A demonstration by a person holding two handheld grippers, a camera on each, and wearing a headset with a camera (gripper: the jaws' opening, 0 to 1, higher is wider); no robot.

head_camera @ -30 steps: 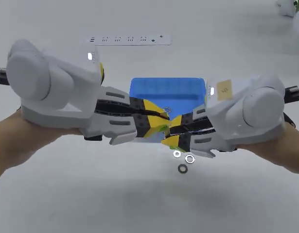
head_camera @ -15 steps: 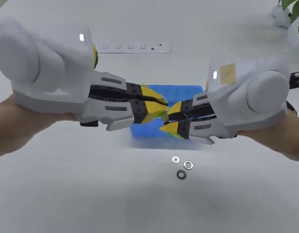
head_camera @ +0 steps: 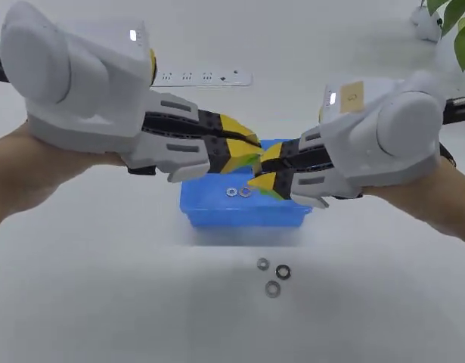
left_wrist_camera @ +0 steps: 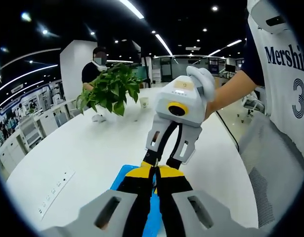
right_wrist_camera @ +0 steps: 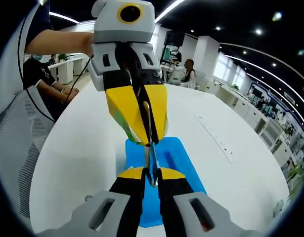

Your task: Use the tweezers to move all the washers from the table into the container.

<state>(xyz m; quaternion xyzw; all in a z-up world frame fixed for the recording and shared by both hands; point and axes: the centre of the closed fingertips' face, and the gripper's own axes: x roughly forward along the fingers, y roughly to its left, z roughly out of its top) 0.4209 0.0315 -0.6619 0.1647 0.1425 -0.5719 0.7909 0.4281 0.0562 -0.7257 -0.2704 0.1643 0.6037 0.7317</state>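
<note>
Your left gripper [head_camera: 247,147] and right gripper [head_camera: 261,178] meet tip to tip over the blue container [head_camera: 217,214], both pinched closed on the thin tweezers [right_wrist_camera: 151,153]. Two washers [head_camera: 231,192] lie inside it; three washers [head_camera: 273,288] sit on the table [head_camera: 103,302] near it

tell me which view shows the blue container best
The head view: it looks down on the whole blue container, open top and front wall, with two washers lying inside. In the right gripper view the container is a broad blue patch cut by the jaws in front. The left gripper view gives slivers of it beside the jaws.
</note>
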